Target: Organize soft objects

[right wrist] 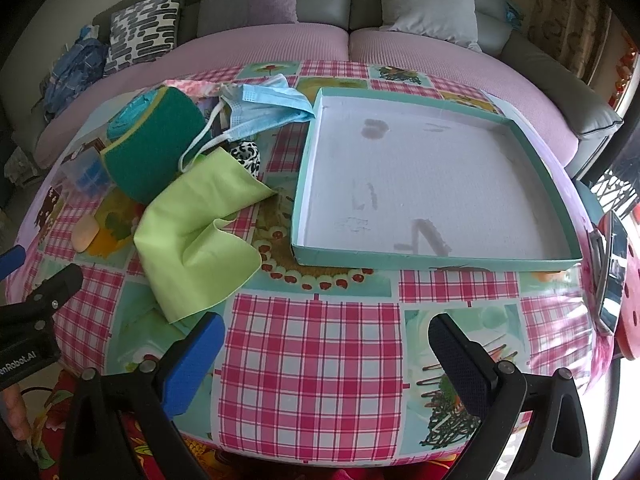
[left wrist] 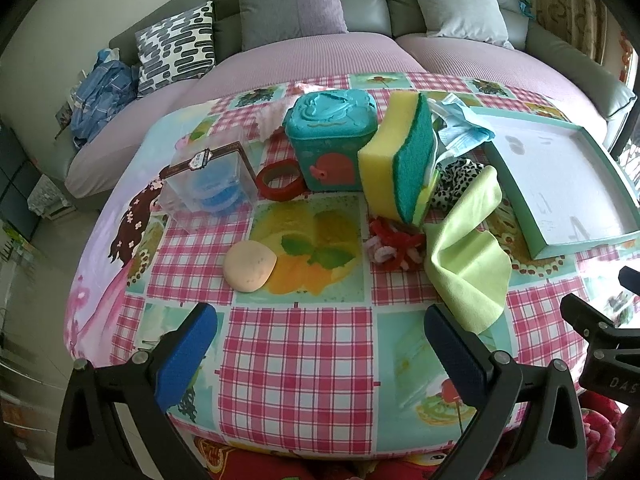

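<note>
Left gripper, right gripper: both spread, empty. Lime-green microfibre cloth, yellow-green scouring sponge just left of shallow teal cardboard tray. Risk: cloth drags neighbours when lifted.

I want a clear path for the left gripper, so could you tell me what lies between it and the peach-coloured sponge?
Only bare checked tablecloth lies between the left gripper, jaws open, and the peach sponge; the left wrist view shows it.

— Tablecloth? Glossy, smooth, like plastic sheeting.
— Green cloth? Matt, soft-creased. Sponge – porous yellow foam, rough green scouring face.
— Tray? Matt card, scuffed white inside.
</note>
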`<state>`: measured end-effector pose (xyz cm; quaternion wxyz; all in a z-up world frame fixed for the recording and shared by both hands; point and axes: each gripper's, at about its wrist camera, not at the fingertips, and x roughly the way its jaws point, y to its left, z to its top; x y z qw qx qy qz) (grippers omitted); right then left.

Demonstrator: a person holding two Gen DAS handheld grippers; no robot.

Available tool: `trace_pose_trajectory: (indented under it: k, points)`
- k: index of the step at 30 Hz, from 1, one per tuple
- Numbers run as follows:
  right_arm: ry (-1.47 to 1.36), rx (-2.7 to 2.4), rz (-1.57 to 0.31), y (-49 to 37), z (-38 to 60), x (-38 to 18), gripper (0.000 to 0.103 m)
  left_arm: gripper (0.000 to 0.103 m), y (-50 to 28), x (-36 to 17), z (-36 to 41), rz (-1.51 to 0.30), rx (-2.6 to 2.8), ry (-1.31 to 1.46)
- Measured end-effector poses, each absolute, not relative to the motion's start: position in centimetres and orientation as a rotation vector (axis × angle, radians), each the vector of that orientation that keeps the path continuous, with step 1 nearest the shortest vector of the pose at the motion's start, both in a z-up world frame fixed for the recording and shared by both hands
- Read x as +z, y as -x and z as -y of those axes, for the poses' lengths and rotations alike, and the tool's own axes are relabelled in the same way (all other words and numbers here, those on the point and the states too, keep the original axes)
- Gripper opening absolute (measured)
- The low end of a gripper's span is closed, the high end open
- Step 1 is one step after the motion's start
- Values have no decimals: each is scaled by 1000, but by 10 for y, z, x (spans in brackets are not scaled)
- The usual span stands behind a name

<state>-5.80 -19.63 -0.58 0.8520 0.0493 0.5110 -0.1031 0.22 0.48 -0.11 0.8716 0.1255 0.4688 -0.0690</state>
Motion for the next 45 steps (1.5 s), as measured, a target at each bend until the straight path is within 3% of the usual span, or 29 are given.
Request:
trace_pose_trajectory:
  k: [28,45]
  points:
    - [-88,-216,-1090,57,194,-9,103,103,-8,-4,-14,-1017,-182,-188]
    - [3,22,-1089,12,131,-12,103,103,-62,-30,-102,-1062,-50,-53]
